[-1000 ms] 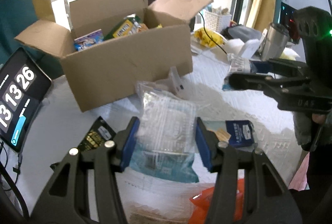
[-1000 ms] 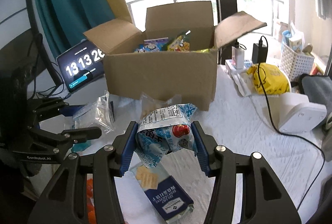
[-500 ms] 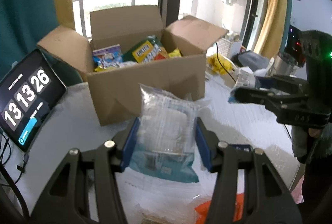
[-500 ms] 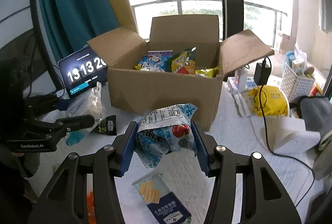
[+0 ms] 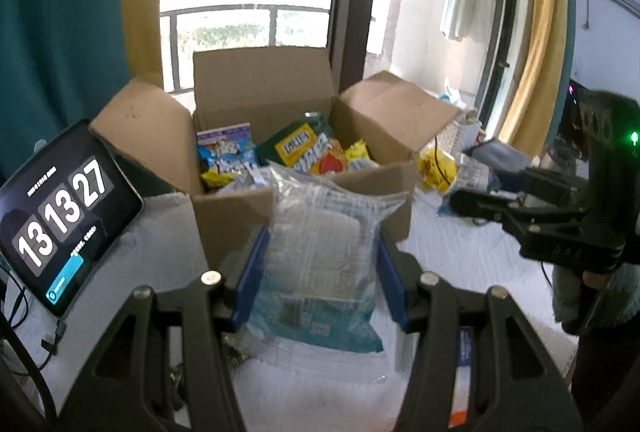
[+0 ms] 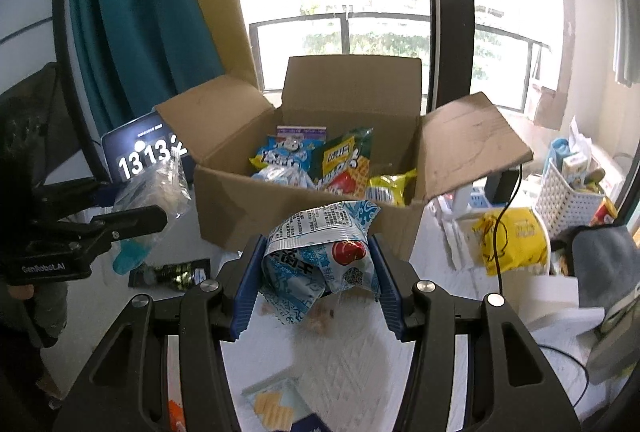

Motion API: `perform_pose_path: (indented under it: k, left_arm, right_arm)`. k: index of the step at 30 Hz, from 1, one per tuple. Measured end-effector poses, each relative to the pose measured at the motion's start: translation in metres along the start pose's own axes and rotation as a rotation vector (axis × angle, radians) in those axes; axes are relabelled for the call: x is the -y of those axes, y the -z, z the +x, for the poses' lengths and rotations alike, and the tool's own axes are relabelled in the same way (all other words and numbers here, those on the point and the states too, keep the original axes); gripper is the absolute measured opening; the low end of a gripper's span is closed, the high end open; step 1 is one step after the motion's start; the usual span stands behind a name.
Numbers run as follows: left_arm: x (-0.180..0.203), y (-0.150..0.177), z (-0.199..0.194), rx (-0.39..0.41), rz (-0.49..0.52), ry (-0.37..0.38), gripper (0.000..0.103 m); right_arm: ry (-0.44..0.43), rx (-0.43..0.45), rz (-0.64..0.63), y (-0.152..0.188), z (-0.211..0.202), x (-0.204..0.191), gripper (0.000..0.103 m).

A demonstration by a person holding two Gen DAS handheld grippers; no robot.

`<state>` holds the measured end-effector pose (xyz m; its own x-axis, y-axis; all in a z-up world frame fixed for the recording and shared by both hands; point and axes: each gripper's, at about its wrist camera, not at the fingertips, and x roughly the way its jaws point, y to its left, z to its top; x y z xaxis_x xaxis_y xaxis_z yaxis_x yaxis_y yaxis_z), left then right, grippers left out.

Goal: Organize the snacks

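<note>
Left tool (image 5: 318, 268) grips a clear packet (image 5: 320, 252), right tool (image 6: 318, 286) a blue pouch (image 6: 320, 252), both near the open box's front rim (image 6: 304, 200).

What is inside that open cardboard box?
The cardboard box holds snack bags: a blue one, a green-yellow one and a yellow one. Anything beneath them is covered.

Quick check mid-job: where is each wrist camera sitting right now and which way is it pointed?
Left wrist: rides the left tool, faces the cardboard box over its gripped clear bag; the right tool shows at right.
Right wrist: rides the right tool, faces the same box over its blue-white packet; the left tool shows at left.
Shared: box, tablet clock, both tools.
</note>
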<state>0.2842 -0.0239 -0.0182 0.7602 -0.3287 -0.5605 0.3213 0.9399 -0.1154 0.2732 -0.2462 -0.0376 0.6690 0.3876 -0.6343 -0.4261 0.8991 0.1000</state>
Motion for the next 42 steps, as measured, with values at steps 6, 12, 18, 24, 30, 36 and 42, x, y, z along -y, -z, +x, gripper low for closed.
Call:
perform_pose_path:
  k: [6,12,18,24,30,36,42]
  left_arm:
    - [-0.007,-0.023,0.001,0.054,-0.031,-0.01,0.054]
    - [-0.006,-0.05,0.01,0.094,-0.017,-0.02,0.054]
    - [-0.006,-0.076,0.024,0.136,-0.005,-0.035,0.054]
    - [-0.014,-0.103,0.048,0.158,-0.016,-0.055,0.054]
    - [-0.024,-0.121,0.08,0.139,-0.029,-0.054,0.054]
    - [-0.035,-0.135,0.115,0.115,-0.047,-0.052,0.054]
    - [-0.048,-0.151,0.148,0.098,-0.082,-0.046,0.055]
  right_arm:
    - [0.007,0.023,0.003,-0.013,0.007,0.008,0.055]
    - [0.023,0.066,0.0,-0.037,0.015,0.02,0.055]
    - [0.041,0.104,0.008,-0.063,0.027,0.036,0.055]
    - [0.05,0.129,0.037,-0.085,0.048,0.054,0.055]
    - [0.048,0.129,0.054,-0.105,0.08,0.07,0.055]
    - [0.047,0.124,0.065,-0.12,0.107,0.081,0.055]
    - [0.051,0.112,0.103,-0.127,0.133,0.091,0.055]
